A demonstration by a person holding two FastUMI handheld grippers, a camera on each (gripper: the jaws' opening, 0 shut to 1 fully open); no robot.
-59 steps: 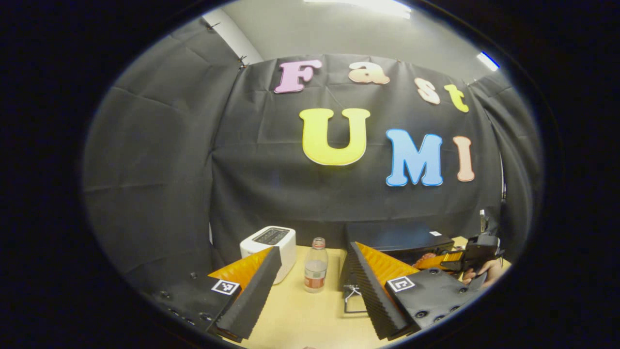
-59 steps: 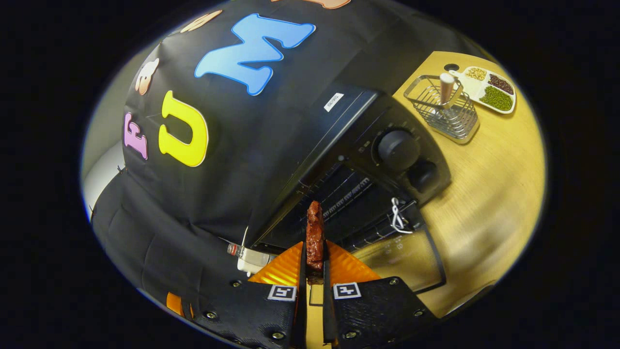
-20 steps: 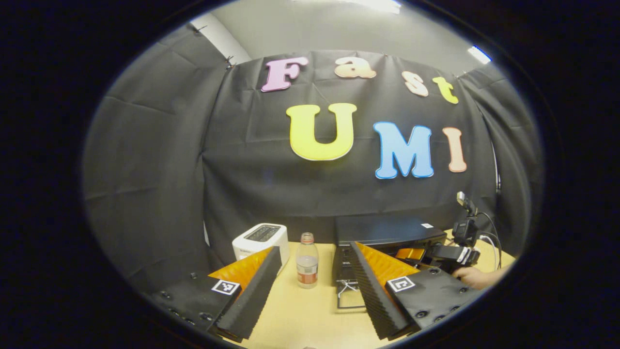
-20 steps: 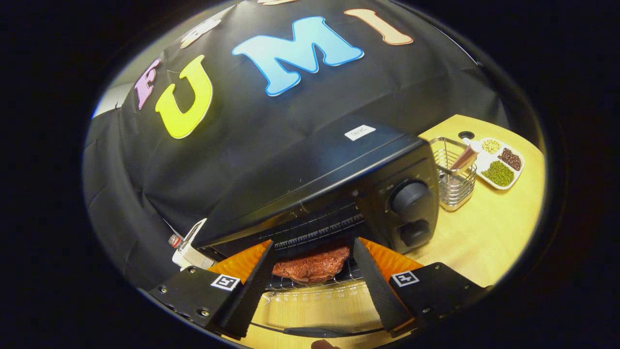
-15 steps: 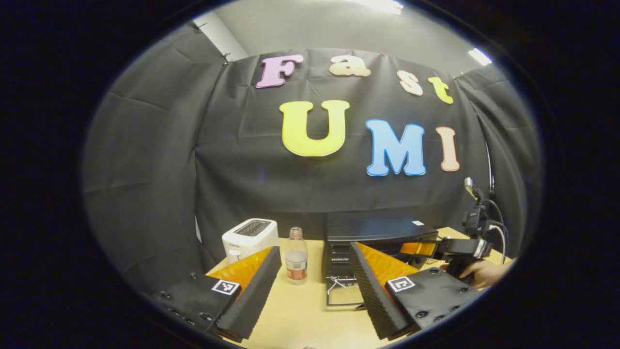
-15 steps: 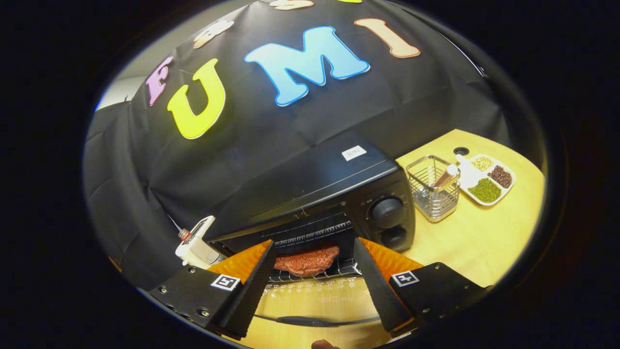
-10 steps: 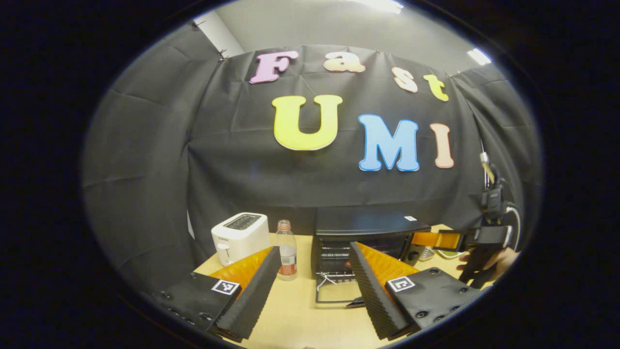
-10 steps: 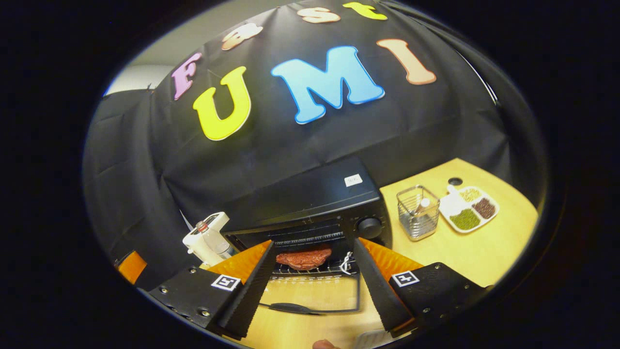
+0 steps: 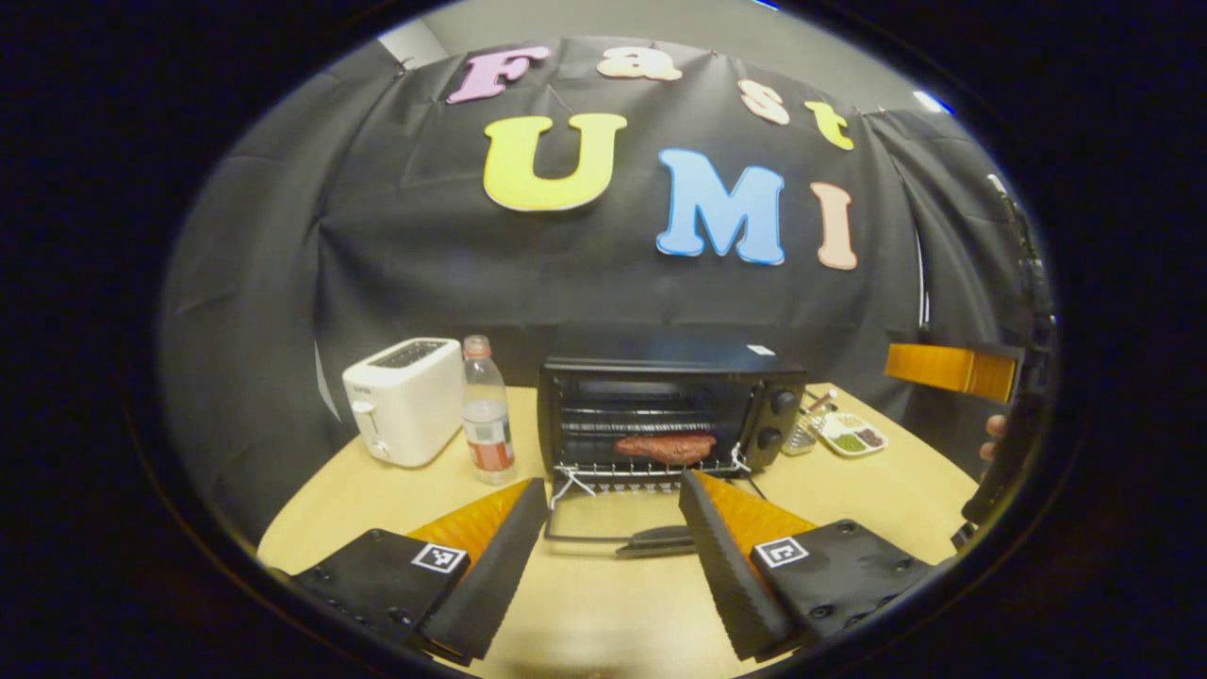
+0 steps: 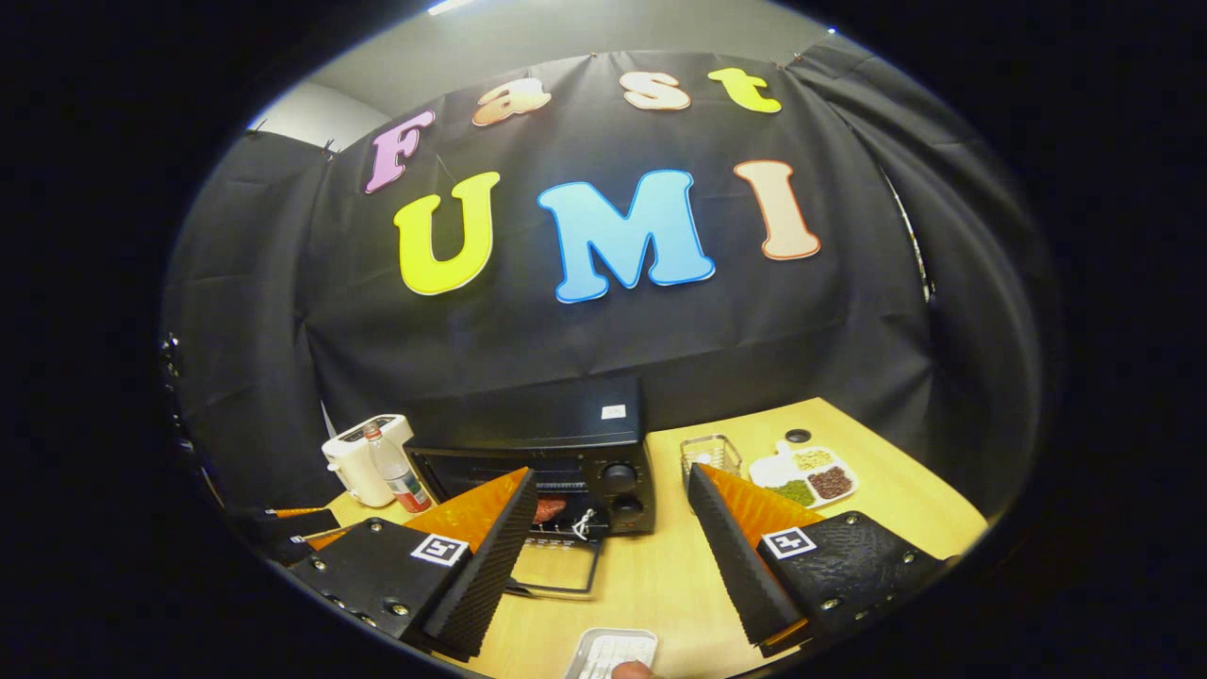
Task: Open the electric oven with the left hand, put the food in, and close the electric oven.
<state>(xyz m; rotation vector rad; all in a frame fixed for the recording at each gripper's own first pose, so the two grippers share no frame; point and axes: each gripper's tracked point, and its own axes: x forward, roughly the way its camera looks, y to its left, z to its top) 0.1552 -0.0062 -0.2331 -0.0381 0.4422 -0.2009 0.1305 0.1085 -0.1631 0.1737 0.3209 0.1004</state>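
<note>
Both grippers' fingers point(image 9: 613, 528) point(image 10: 613, 528) spread over wooden table point(image 9: 603, 604); oven point(image 9: 660, 405) open.

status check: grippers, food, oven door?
Left hand-held gripper open, facing the oven. Right hand-held gripper open, empty. Food on the rack, door still down. Nothing blocking the door.

We see the black electric oven point(image 9: 671, 396) standing on the table with its glass door point(image 9: 618, 517) folded down flat in front. A reddish-brown piece of food point(image 9: 664, 446) lies flat on the wire rack point(image 9: 651, 468) inside.
</note>
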